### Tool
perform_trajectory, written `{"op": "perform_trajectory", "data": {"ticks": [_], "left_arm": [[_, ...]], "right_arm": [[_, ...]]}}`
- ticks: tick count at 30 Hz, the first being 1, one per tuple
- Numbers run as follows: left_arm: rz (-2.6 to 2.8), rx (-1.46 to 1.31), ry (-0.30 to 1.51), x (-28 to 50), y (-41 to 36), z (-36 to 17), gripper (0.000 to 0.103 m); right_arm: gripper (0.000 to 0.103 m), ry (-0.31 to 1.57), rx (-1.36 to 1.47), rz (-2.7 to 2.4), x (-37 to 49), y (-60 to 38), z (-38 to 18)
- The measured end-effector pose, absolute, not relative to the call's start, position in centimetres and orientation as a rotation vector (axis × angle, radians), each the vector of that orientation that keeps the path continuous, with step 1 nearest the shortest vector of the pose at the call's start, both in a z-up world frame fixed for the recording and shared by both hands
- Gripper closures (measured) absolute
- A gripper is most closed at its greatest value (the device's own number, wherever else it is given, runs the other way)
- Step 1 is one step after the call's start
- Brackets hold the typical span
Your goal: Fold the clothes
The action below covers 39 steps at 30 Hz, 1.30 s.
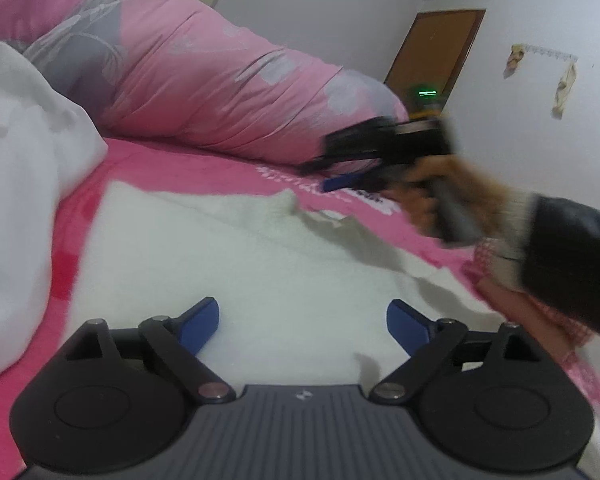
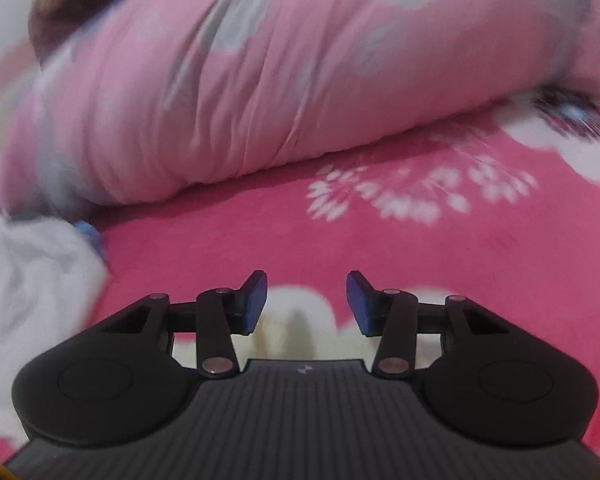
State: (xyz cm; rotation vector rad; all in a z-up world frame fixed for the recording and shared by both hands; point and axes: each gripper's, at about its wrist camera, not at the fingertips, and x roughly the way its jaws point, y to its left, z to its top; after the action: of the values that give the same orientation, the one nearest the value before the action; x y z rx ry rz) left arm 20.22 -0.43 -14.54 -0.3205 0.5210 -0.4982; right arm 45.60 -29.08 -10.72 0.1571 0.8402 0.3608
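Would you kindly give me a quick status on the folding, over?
Left hand-held gripper open, empty, above white garment. Right hand-held gripper open, empty, over pink sheet. Garment lies flat on the bed. Rolled pink duvet behind; nothing blocking.

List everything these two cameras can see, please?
white garment: one, white, flat on the bedsheet, under the left gripper
bedsheet: one, deep pink, white flowers
rolled quilt: one, pale pink and grey, behind the garment
white bedding: one heap, far left
door: one, brown, far wall
wall hooks: one row, cloths hanging
left gripper: open, empty
right gripper: open, empty, above the sheet
hand: one, dark sleeve, holding the right gripper
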Motion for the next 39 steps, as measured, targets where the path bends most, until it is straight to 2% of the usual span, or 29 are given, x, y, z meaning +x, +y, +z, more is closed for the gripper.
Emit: {"op": "perform_trajectory", "data": {"ticks": [5, 7, 8, 9, 16, 22, 27, 31, 34, 36, 39], "left_arm": [[-0.506, -0.335, 0.514, 20.1, -0.3, -14.6, 0.011], [-0.508, -0.339, 0.513, 20.2, -0.3, -14.6, 0.011], [-0.509, -0.34, 0.513, 20.2, -0.3, -14.6, 0.011], [-0.51, -0.341, 0.513, 20.2, -0.2, -14.6, 0.011], [-0.511, -0.345, 0.513, 20.5, -0.2, -14.6, 0.011], [-0.513, -0.351, 0.509, 20.5, -0.1, -14.7, 0.011], [-0.514, -0.354, 0.508, 20.5, -0.1, -14.7, 0.011], [-0.512, -0.352, 0.509, 20.6, -0.2, -14.6, 0.011], [-0.512, -0.352, 0.508, 20.6, -0.2, -14.6, 0.011], [-0.514, -0.354, 0.508, 20.6, -0.1, -14.7, 0.011], [-0.516, -0.357, 0.506, 20.5, -0.1, -14.7, 0.011]], "right_arm": [[0.064, 0.968, 0.075, 0.309, 48.6, -26.6, -13.3], [0.079, 0.987, 0.059, 0.342, 47.5, -26.7, -12.9], [0.091, 1.011, 0.081, 0.36, 46.8, -27.1, -12.6], [0.097, 1.032, 0.096, 0.38, 45.9, -27.4, -12.4], [0.098, 0.937, 0.023, 0.418, 39.4, -27.6, -10.4], [0.097, 0.789, -0.14, 0.415, 35.7, -25.7, -12.8], [0.095, 0.682, -0.044, 0.286, 35.9, -30.2, -10.3], [0.098, 0.762, -0.148, 0.208, 38.5, -31.6, -13.0], [0.1, 0.733, -0.059, 0.2, 40.2, -33.2, -13.2], [0.095, 0.68, -0.016, 0.177, 40.5, -33.6, -12.0], [0.094, 0.662, 0.01, 0.271, 39.6, -32.6, -10.4]]}}
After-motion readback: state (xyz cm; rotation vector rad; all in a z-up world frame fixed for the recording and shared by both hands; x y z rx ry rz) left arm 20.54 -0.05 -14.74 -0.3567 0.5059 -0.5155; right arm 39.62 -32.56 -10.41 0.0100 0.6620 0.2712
